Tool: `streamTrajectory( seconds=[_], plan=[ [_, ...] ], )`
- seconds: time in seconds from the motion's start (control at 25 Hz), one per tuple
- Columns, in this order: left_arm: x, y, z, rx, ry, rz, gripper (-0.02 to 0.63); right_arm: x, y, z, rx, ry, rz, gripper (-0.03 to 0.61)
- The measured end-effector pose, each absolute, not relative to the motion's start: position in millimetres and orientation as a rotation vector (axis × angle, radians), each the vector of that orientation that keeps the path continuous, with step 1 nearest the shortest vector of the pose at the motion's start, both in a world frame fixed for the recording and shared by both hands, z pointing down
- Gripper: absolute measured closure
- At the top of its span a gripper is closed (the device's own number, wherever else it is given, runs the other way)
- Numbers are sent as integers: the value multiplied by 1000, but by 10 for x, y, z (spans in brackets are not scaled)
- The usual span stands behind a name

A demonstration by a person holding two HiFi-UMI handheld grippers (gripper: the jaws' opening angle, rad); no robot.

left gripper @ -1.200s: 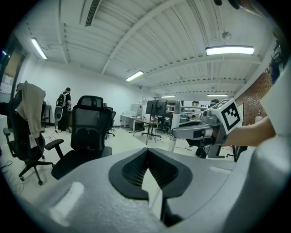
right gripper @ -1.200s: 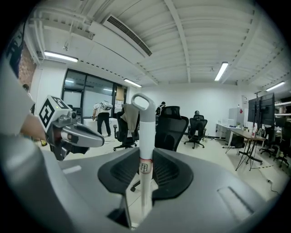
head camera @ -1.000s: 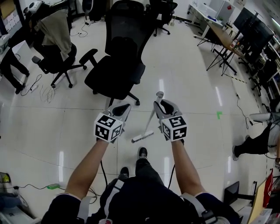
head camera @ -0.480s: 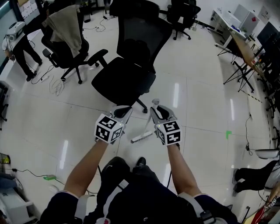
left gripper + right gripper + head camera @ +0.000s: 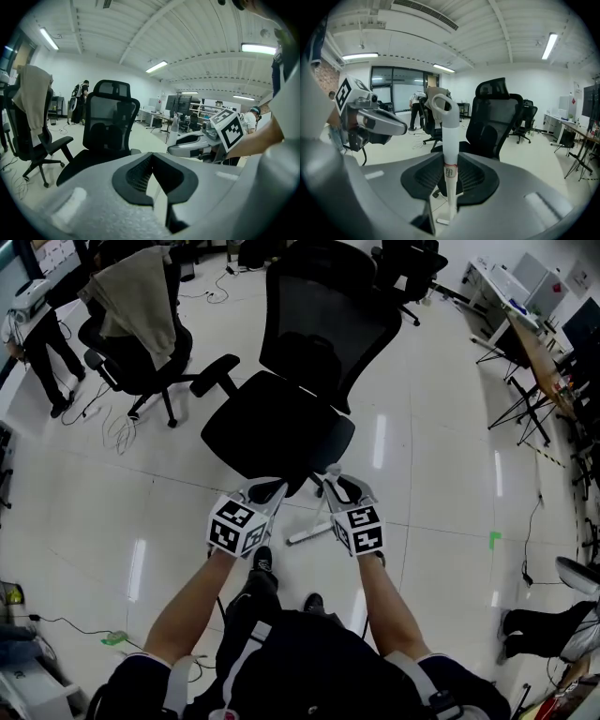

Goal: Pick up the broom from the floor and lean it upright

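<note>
The white broom (image 5: 449,150) stands upright between the pads of my right gripper (image 5: 449,161), which is shut on its handle just below the loop at the top. In the head view the handle slants down from the right gripper (image 5: 337,486) to the brush head (image 5: 307,535) over the floor; whether it touches the floor I cannot tell. My left gripper (image 5: 265,489) is level with the right one, a little to its left. It is shut with nothing in it (image 5: 152,157), and is apart from the broom.
A black office chair (image 5: 281,427) stands right in front of both grippers. A second chair with a beige garment (image 5: 131,306) is at the far left, with loose cables (image 5: 112,432) on the floor beside it. Desks (image 5: 525,343) line the right side. A person (image 5: 37,343) stands far left.
Both grippers have moved forward toward the black chair, the right one carrying the broom along. The chair now lies directly ahead of the jaws. Neither grip has changed.
</note>
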State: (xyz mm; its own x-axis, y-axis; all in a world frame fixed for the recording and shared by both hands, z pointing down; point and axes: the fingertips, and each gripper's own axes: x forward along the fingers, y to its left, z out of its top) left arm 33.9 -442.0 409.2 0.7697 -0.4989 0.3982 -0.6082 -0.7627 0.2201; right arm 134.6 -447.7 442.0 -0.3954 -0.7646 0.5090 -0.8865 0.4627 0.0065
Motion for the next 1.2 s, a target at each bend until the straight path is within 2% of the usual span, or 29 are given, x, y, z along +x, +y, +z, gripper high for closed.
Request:
streamTrajectory(
  seconds=[0.64,1.08,1.2],
  plan=[
    [-38,-5392,4428,2571,-713,464,614,833,-6024,4739,1424,-2159,441,482],
    [-98,-5741,4414,2491,-837,458,614,857,-6504,4832,1391,-2182,478,479],
    [-36,-5801,4383,2481,-858,445,614,879,-6556,4780,1385,-2216,488,460]
  ],
)
